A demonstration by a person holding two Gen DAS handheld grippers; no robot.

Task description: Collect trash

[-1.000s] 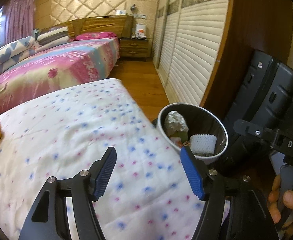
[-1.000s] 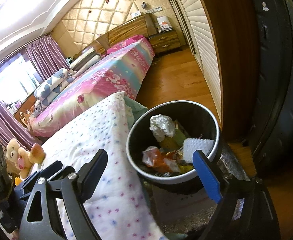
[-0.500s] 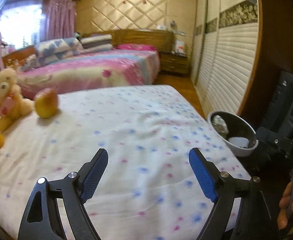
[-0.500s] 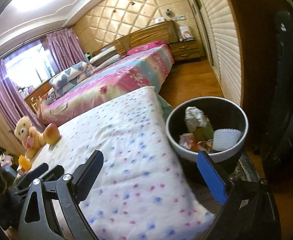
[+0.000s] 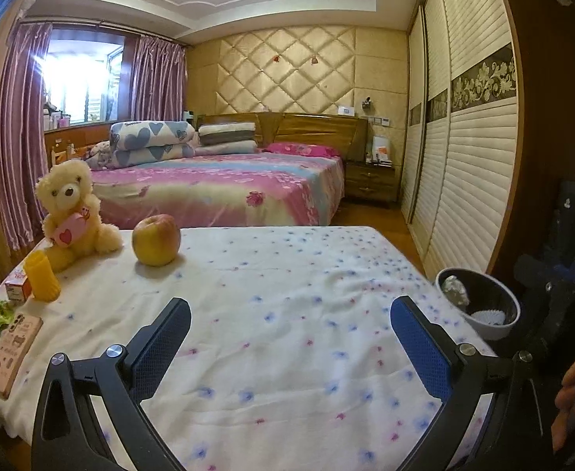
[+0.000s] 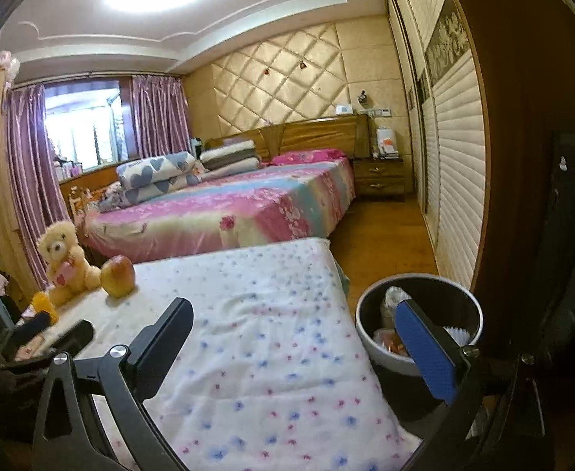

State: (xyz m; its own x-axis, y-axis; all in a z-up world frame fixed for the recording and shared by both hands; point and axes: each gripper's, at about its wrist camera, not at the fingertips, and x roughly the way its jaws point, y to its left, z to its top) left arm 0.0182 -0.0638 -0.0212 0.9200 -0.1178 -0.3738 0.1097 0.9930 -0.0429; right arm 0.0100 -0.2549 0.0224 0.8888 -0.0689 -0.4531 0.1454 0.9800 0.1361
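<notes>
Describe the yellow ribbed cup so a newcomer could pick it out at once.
Start at the white mattress with blue and pink flowers in the foreground and go to its far left corner, where a cream teddy bear sits beside an apple. The yellow ribbed cup stands upright in front of the bear, next to a small carton; it alone is bright yellow and fluted.

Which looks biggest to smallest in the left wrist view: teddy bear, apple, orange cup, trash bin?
1. Teddy bear
2. Trash bin, close to the bear in apparent size, so the top two are unsure
3. Apple
4. Orange cup

Fisheye distortion skews sizes near the edges.
</notes>
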